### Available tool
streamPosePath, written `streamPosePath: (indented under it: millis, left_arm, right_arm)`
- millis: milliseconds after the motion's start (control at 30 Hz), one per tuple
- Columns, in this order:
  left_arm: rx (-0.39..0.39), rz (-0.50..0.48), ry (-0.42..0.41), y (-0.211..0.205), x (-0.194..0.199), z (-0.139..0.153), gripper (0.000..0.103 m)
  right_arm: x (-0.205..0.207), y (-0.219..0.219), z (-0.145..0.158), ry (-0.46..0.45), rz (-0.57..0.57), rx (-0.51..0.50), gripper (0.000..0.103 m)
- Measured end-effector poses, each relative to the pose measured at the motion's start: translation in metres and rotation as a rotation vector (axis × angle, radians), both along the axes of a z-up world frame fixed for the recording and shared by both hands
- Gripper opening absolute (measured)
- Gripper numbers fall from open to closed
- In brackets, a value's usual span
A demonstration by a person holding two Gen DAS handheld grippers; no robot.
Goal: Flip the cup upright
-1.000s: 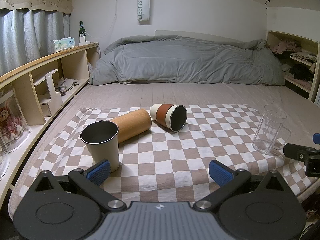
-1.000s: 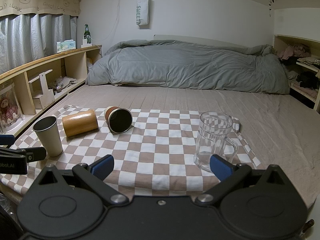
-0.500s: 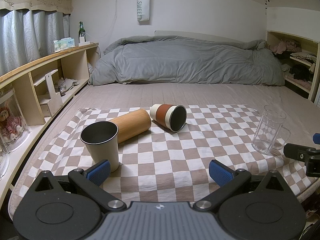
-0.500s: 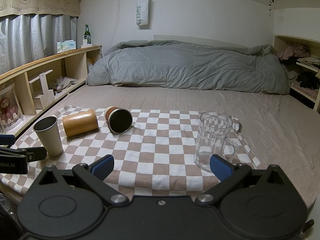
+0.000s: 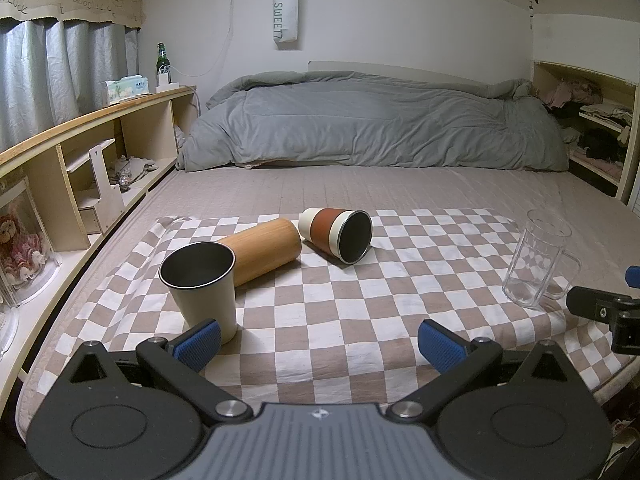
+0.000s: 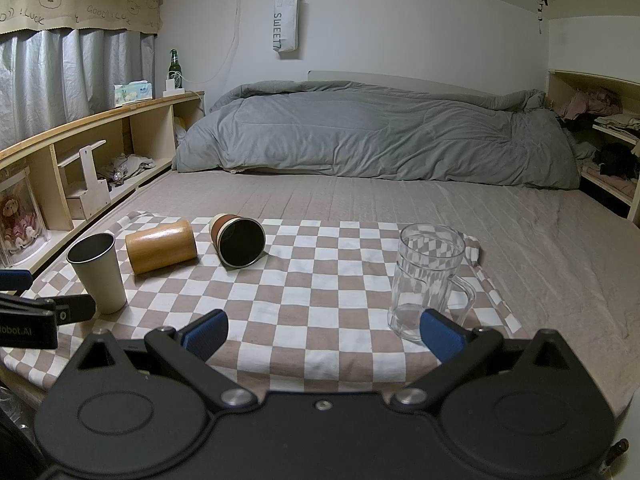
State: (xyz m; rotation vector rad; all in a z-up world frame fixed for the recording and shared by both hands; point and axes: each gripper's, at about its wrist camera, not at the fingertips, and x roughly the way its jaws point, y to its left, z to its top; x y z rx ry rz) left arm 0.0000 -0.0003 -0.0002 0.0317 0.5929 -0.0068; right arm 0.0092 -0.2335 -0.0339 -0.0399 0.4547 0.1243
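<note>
A brown-and-cream cup (image 5: 335, 234) lies on its side on the checkered cloth (image 5: 340, 312), its dark mouth facing me; it also shows in the right wrist view (image 6: 238, 240). A bamboo cup (image 5: 262, 249) lies on its side to its left, also in the right wrist view (image 6: 161, 245). A cream metal cup (image 5: 200, 284) stands upright at the near left (image 6: 98, 272). A clear glass mug (image 5: 538, 262) stands upright at the right (image 6: 430, 276). My left gripper (image 5: 318, 344) is open and empty at the cloth's near edge. My right gripper (image 6: 324, 330) is open and empty beside the mug.
The cloth lies on a bed with a grey duvet (image 5: 372, 120) at the far end. A wooden shelf (image 5: 80, 152) runs along the left; another shelf with clothes (image 5: 592, 128) stands at the right.
</note>
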Motion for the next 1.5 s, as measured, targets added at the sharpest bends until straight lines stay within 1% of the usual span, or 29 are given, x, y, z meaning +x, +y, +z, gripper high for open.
streamPosePath:
  millis: [1100, 1367, 1500]
  left_arm:
    - [0.0, 0.001, -0.001, 0.0, 0.0, 0.0, 0.103]
    - [-0.006, 0.003, 0.001, 0.0, 0.0, 0.0, 0.103]
    - [-0.01, 0.012, 0.005, -0.012, 0.011, -0.002, 0.103]
  right_arm:
    - [0.0, -0.001, 0.0, -0.001, 0.001, 0.001, 0.103]
    - [0.002, -0.001, 0.0, -0.009, 0.011, 0.017, 0.103]
    - [0.008, 0.001, 0.002, 0.005, 0.011, 0.027, 0.103]
